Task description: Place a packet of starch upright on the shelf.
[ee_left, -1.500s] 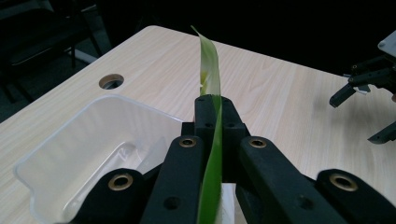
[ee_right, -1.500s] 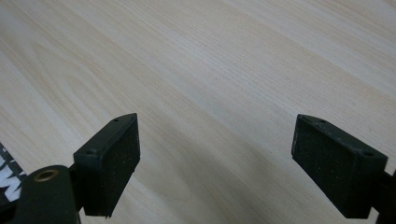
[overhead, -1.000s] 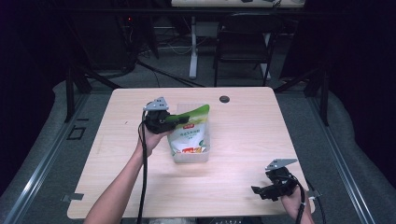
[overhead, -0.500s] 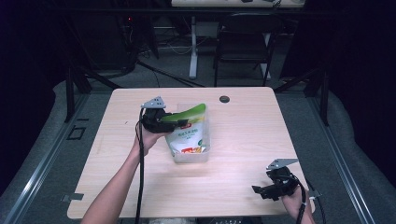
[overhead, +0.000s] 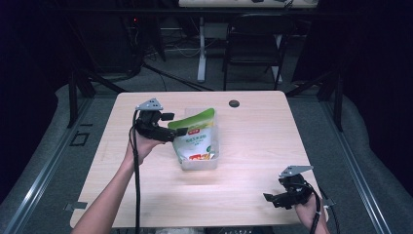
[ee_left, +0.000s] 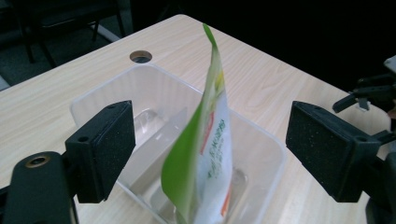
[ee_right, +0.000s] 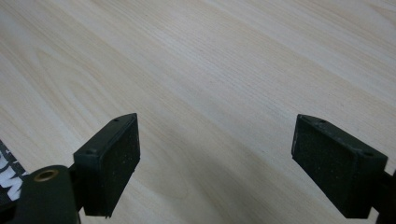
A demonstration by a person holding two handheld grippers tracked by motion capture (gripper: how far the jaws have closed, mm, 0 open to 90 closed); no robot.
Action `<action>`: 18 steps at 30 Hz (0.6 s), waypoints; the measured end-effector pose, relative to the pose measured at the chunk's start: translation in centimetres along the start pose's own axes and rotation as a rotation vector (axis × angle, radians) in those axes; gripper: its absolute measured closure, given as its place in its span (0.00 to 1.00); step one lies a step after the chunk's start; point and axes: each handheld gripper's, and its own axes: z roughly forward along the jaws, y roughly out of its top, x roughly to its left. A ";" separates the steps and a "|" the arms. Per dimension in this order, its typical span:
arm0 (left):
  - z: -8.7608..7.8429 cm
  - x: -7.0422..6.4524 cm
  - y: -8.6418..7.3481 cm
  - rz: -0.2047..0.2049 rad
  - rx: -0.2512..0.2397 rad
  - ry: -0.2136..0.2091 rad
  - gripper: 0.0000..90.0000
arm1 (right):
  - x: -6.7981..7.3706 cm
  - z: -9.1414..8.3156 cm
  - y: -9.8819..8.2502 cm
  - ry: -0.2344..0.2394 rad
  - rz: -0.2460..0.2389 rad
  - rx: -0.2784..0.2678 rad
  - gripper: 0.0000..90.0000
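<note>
The green bag [overhead: 196, 136] now stands in the clear box [overhead: 213, 158], mid-frame. The left gripper [overhead: 176, 126] has just been opening its jaws; they stand wide, touching nothing. The right gripper [overhead: 269, 198], lower right, waits wide open.

Table [overhead: 253, 146]: light wood-grain top, rounded corners, standing on a grey floor [overhead: 360, 161]. Small round dark hole [overhead: 234, 103] in the tabletop toward 12 o'clock, near the far edge; in the left gripper view the same hole [ee_left: 140, 56] shows a dark centre with a pale rim.

Beyond the table at 12 o'clock: a dark chair [overhead: 253, 48], and just at its 9 o'clock side a pale upright desk leg [overhead: 201, 48]. Dark cables [overhead: 170, 78] trail across the floor toward 11 o'clock. A metal floor rail [overhead: 44, 165] runs along the 9 o'clock side; another rail [overhead: 363, 190] runs at 3 o'clock. Background is dark; details there cannot be made out.
</note>
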 end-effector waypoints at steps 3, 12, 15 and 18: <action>-1.2 -0.8 0.0 0.014 0.000 0.021 0.16 | 0.1 0.0 0.0 0.004 -0.001 -0.003 0.17; -4.3 -2.4 -2.1 0.030 0.044 0.083 0.14 | 0.1 0.0 0.1 0.008 -0.003 0.005 0.17; -5.2 -2.5 -3.0 0.020 0.052 0.102 0.12 | 0.1 0.0 0.1 0.005 -0.007 0.008 0.17; -6.1 -2.6 -4.1 0.008 0.077 0.120 0.12 | 0.1 0.1 0.1 0.008 -0.008 0.010 0.17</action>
